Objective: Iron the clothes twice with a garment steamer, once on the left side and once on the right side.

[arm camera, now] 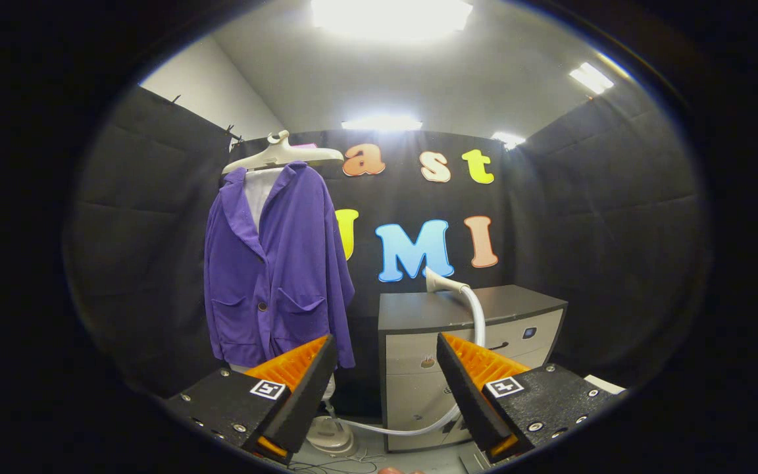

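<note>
Centrally, the tongs (387, 359) stand open, their two fingers spread wide with nothing held between them. Beyond the left finger, a purple jacket (277, 263) hangs on a pale hanger (281, 155) against the booth's black wall. Beyond the right finger stands a grey cabinet (468, 342) with drawers. The garment steamer's head (441, 282) rests on top of the cabinet; its white hose (478, 316) curves down the cabinet's front and runs between the fingers to the steamer's base (331, 434) on the floor, below the jacket.
</note>
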`<state>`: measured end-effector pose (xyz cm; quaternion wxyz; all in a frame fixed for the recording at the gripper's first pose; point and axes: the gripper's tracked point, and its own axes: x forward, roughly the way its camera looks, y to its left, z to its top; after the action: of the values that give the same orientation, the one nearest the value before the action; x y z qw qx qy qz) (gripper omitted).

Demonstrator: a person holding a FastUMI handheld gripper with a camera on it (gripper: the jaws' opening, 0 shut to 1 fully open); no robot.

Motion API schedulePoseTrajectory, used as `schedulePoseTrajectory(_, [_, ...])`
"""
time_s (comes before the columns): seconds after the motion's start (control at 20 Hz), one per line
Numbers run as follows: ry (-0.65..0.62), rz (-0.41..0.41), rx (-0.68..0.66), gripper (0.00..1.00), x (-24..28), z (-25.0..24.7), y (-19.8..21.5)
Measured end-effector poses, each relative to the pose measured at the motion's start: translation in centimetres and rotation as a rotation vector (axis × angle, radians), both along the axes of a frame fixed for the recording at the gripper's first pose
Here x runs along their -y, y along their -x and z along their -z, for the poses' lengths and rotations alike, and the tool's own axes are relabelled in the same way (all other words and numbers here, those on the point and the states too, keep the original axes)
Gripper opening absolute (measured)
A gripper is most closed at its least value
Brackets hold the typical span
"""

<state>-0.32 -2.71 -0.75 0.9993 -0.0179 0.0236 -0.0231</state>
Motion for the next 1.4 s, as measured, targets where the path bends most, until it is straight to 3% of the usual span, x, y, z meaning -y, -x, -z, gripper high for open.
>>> schedulePoseTrajectory(0.3, [0.023, 0.047, -0.018, 0.94, 3.2, -1.2, -1.7])
schedulePoseTrajectory(0.5, [0.003, 0.026, -0.025, 0.94, 5.4, -1.7, -5.1])
schedulePoseTrajectory(1.0, [-0.098, -0.005, -0.076, 0.94, 15.5, -2.3, -20.2])
schedulePoseTrajectory(1.4, [-0.116, -0.024, -0.200, 0.94, 25.1, -0.2, -31.4])
